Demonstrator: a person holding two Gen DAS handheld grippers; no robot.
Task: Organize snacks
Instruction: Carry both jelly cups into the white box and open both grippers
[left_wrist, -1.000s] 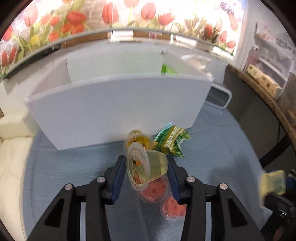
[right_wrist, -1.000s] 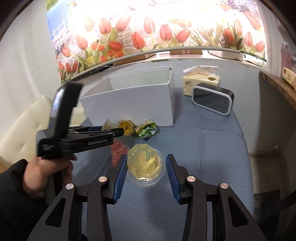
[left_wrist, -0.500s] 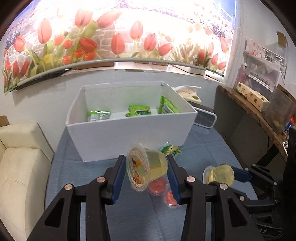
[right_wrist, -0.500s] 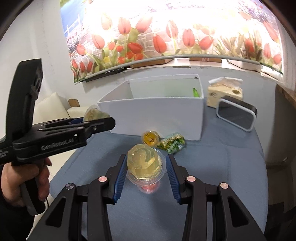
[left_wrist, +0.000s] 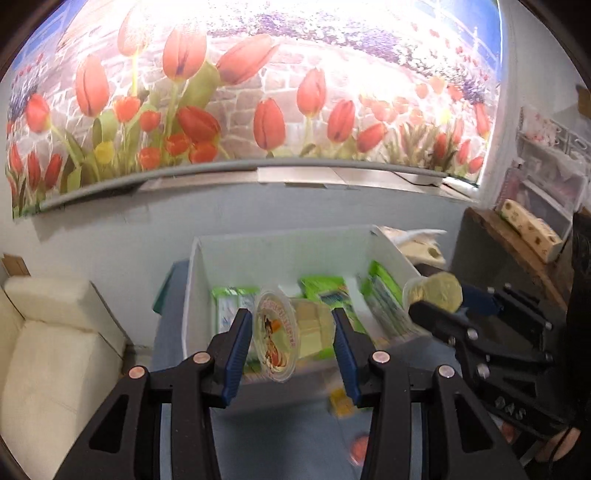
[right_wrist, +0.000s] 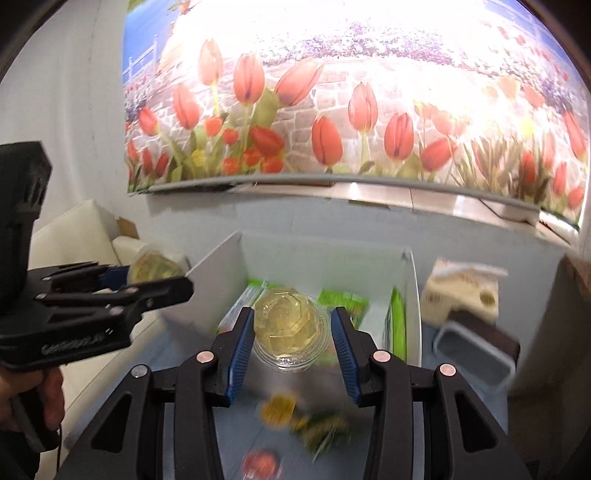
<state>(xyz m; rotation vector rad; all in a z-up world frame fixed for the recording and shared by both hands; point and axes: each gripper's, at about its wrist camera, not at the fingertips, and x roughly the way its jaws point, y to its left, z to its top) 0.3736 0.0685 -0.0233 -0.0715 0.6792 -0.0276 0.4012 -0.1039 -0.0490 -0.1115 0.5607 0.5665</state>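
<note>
My left gripper (left_wrist: 293, 334) is shut on a yellow jelly cup (left_wrist: 295, 330) lying on its side, its printed lid facing left. My right gripper (right_wrist: 291, 334) is shut on a second yellow jelly cup (right_wrist: 290, 326), seen from its faceted bottom. Both cups hang in the air just before the near wall of the white box (left_wrist: 280, 254), which holds several green snack packets (left_wrist: 323, 290). The right gripper with its cup (left_wrist: 436, 293) also shows at the right of the left wrist view. The left gripper with its cup (right_wrist: 155, 267) shows at the left of the right wrist view.
On the blue tablecloth (right_wrist: 192, 365) below lie a small yellow cup (right_wrist: 279, 408), a green packet (right_wrist: 325, 428) and red jelly cups (right_wrist: 258, 463). A tissue box (right_wrist: 461, 293) and a dark tray (right_wrist: 476, 338) stand right of the box. A cream sofa (left_wrist: 48, 343) is at the left.
Both grippers have risen with their jelly cups and moved toward the white box; its inside with the green packets now shows, and the snacks on the cloth have dropped low in view.
</note>
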